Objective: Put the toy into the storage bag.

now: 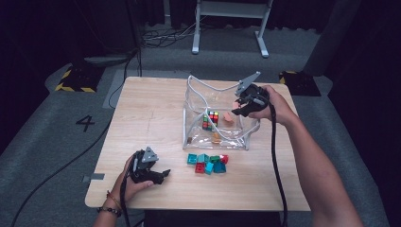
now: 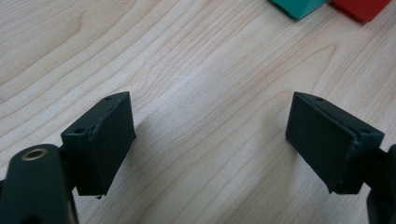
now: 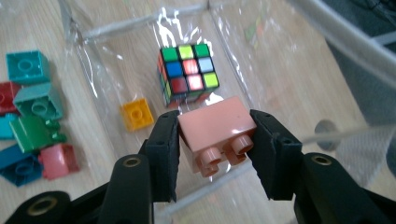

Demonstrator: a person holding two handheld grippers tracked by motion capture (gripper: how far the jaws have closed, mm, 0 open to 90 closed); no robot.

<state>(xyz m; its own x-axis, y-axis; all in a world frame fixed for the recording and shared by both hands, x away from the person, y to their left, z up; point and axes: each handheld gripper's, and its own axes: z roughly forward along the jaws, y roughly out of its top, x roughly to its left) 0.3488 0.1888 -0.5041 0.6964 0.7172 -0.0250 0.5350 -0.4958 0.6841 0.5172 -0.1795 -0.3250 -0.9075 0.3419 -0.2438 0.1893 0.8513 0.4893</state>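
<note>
Holding the pale pink two-stud plastic brick (image 3: 217,133) in your right gripper (image 3: 215,140) jaws, lower centre of frame, over the clear plastic pouch (image 3: 280,60). Risk: released high, it bounces off the multicoloured puzzle cube (image 3: 187,74). Left gripper (image 2: 210,140) jaws wide, empty.

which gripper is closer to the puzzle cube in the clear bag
Right. The right gripper hangs over the clear bag, holding a pink brick just beside the puzzle cube. The left gripper rests open at the table's near left, away from the bag.
</note>
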